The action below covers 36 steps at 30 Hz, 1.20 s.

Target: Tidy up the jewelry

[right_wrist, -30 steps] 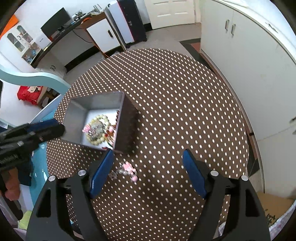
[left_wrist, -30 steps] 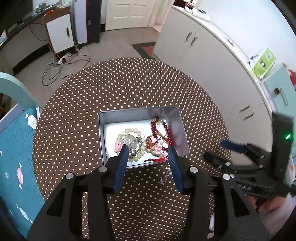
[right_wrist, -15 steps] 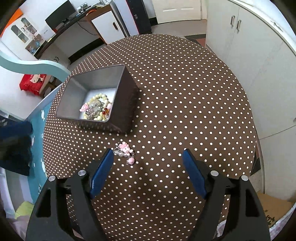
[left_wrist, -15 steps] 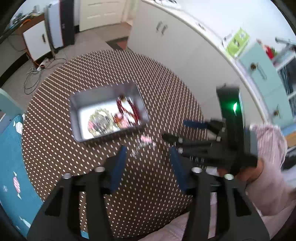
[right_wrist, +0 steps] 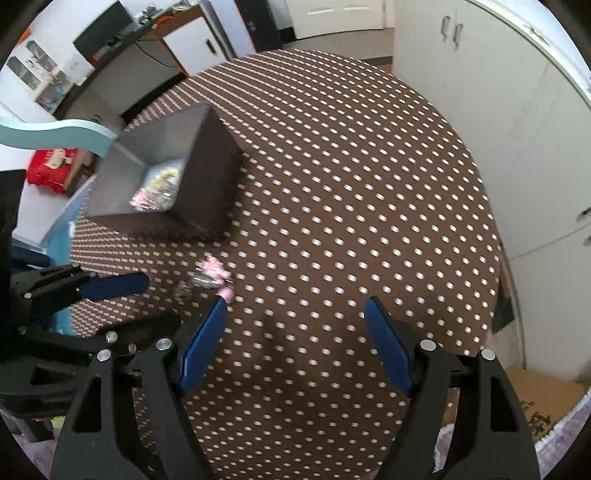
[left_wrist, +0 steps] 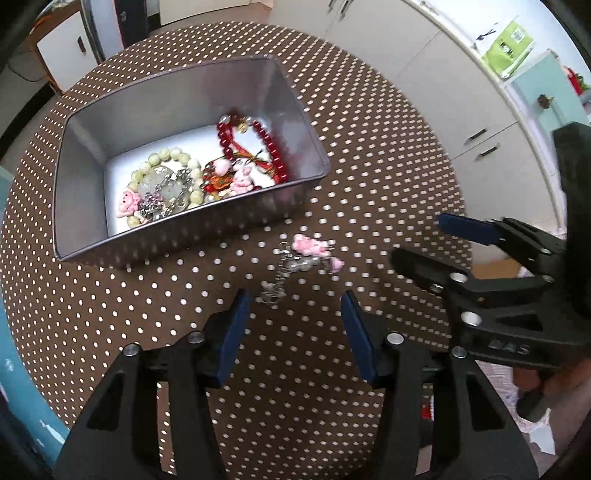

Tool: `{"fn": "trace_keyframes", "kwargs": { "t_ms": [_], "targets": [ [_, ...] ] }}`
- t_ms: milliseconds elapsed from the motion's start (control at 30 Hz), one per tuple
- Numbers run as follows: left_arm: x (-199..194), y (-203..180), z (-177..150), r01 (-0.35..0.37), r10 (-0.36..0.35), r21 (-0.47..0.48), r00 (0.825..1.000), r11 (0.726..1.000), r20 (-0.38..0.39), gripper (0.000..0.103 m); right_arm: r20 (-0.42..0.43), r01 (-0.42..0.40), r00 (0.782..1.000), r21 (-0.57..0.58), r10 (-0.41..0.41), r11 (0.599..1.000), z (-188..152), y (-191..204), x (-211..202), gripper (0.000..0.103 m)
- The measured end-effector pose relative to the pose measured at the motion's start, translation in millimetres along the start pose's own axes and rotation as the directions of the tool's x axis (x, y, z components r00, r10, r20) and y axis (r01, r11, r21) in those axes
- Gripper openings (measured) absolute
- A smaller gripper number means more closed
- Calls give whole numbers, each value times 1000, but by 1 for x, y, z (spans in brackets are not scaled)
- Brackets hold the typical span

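Note:
A silver metal tin (left_wrist: 177, 236) stands on the round brown polka-dot table (left_wrist: 369, 155) and holds a pale green bead bracelet (left_wrist: 162, 158), a dark red bead bracelet (left_wrist: 269, 144) and pink charms. A silver chain with pink charms (left_wrist: 303, 258) lies on the cloth just in front of the tin; it also shows in the right wrist view (right_wrist: 212, 275). My left gripper (left_wrist: 295, 314) is open and empty, hovering right behind the chain. My right gripper (right_wrist: 295, 317) is open and empty, to the right of the chain, its left finger close to it.
White cabinets (right_wrist: 498, 110) stand to the right of the table. A teal chair (right_wrist: 48, 133) and a desk with a monitor (right_wrist: 103, 35) are beyond the tin. A cardboard box (right_wrist: 546, 398) sits on the floor at right.
My left gripper has swung down and closer, from above the tin to just behind the loose chain. My right gripper has shifted toward the chain. Both stay open.

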<state>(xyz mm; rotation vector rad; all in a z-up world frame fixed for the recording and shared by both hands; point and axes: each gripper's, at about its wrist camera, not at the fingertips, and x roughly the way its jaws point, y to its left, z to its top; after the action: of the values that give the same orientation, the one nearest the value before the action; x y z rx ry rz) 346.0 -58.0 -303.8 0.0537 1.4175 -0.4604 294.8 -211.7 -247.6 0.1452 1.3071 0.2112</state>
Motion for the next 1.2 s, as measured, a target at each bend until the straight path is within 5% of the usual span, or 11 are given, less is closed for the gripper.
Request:
{"fn": "trace_keyframes", "kwargs": {
  "t_ms": [133, 267, 367, 933, 1100, 1200],
  "targets": [
    [12, 2, 2, -15, 15, -15, 1000, 1000, -13, 34, 7, -20, 1000, 9, 20, 1000, -4, -3, -3, 73],
    [24, 0, -1, -13, 13, -3, 999, 1000, -34, 5, 4, -20, 1000, 5, 20, 1000, -4, -4, -4, 73],
    [36, 1, -5, -12, 10, -27, 998, 1000, -61, 0, 5, -20, 1000, 1, 20, 1000, 4, -1, -4, 73],
    [25, 16, 6, -9, 4, -67, 998, 998, -67, 6, 1, -17, 1000, -10, 17, 1000, 10, 7, 1, 73],
    [31, 4, 17, 13, -18, -58, 996, 998, -84, 31, 2, -14, 1000, 1, 14, 1000, 9, 3, -1, 73],
    [33, -4, 20, -34, 30, -46, 996, 998, -84, 40, 2, -10, 1000, 8, 10, 1000, 8, 0, -2, 73]
  ]
}}
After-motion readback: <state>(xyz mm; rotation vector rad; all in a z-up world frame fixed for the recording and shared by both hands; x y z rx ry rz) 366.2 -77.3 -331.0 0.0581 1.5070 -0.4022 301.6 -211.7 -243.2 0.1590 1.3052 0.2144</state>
